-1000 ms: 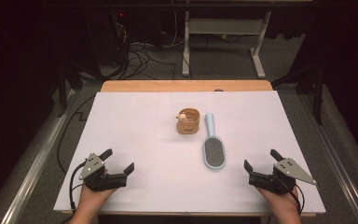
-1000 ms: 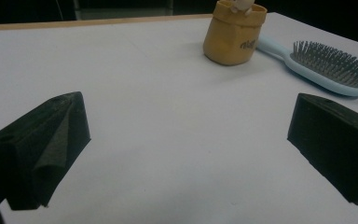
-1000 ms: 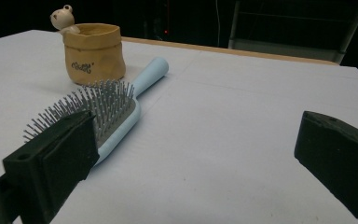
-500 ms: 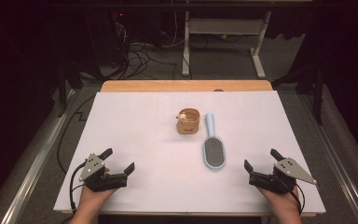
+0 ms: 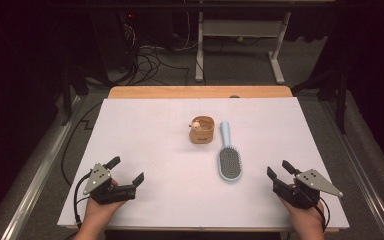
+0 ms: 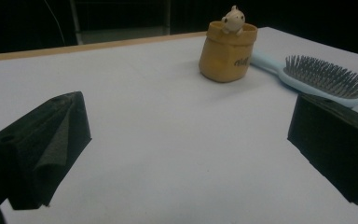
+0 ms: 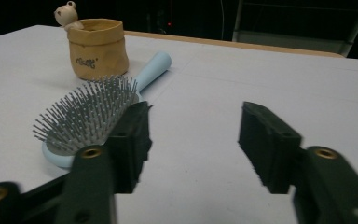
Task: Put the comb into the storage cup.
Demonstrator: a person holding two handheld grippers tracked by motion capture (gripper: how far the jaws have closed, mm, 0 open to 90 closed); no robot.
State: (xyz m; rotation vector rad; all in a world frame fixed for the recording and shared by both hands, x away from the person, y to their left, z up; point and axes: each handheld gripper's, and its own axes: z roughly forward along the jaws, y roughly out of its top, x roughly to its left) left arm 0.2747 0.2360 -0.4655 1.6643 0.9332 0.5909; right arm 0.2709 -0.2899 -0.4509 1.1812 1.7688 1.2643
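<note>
White sheeting covers the wooden table [image 5: 130, 125], which is seen from above against a dark floor strewn with cables. The left gripper [image 5: 127, 173] is held at the near left corner, its jaws spread wide with nothing between them. The right gripper [image 5: 280, 169] is held at the near right corner; its jaws have just been closing and now stand partly apart, with only bare sheeting in the gap. The pale blue plastic hairbrush with grey bristles [image 5: 229, 161] is seen ahead of the right gripper and toward its inner side, near it but not touched, and well apart from the left gripper. The small tan pouch-shaped holder with a cream toy figure at its rim [image 5: 202, 130] is set just beside the brush handle, farther from both grippers.

From the left gripper [image 6: 186, 135] view, the wide gap between the jaws is confirmed, nothing being held. The hairbrush [image 6: 321, 77] is seen beyond the right-hand jaw and the tan holder [image 6: 227, 49] farther ahead.

From the right gripper [image 7: 193, 135] view, the jaws are seen half apart and empty. The hairbrush [image 7: 86, 114] lies bristles up just beyond and outside the left-hand jaw, whether touching cannot be told, its handle pointing away toward the tan holder [image 7: 98, 49].
</note>
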